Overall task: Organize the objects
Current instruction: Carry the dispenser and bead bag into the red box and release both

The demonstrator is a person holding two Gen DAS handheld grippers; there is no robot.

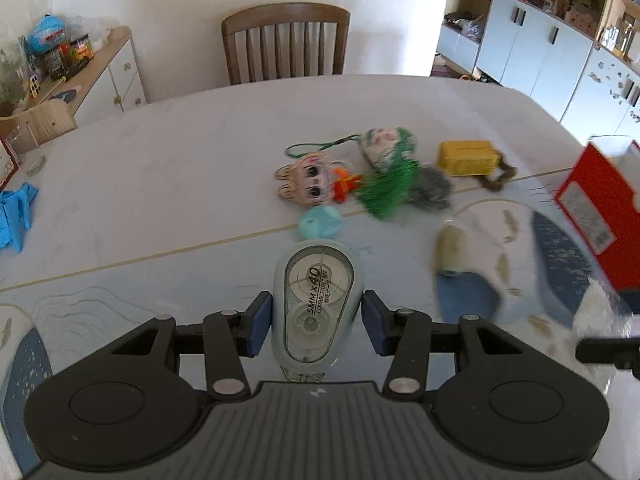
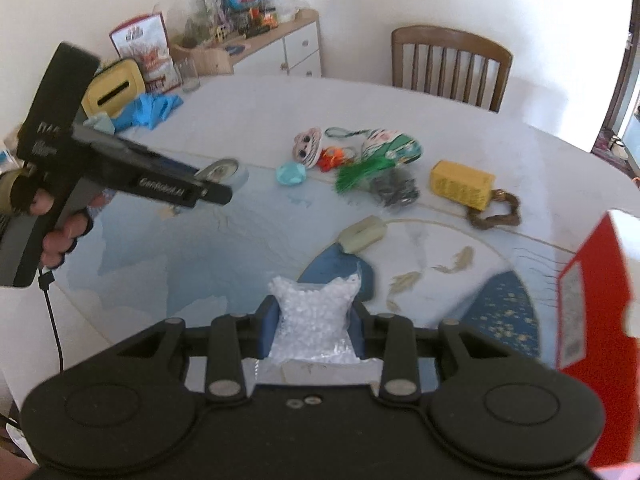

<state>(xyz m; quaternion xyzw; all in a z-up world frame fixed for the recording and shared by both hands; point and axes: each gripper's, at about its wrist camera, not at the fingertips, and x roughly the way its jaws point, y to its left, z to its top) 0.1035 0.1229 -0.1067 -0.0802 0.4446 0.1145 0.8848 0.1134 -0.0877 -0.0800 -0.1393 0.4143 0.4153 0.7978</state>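
Correction tape, a pale blue teardrop-shaped dispenser with a clear window showing two reels, sits between the blue pads of the left gripper. The left pad presses its side; at the right pad a thin gap seems to show, so I cannot tell how firm the pinch is. The jaws stand partly spread around its width.

The right gripper has its jaws narrowed on a clear plastic bag of small white beads, both pads squeezing the crinkled film, which bulges above them. In the right wrist view a hand carries the left gripper at the left edge, above the table.

The white oval table has a glossy marbled top with a thin gold line and a blue mat printed with fish. On it lie a doll-face charm, a green tassel, a round turquoise piece, a yellow box, a brown twisted ring and a pale green block. A red box stands at the right edge. Blue gloves lie crumpled at the left. A wooden slat-back chair stands against the white wall, beside a cluttered sideboard.
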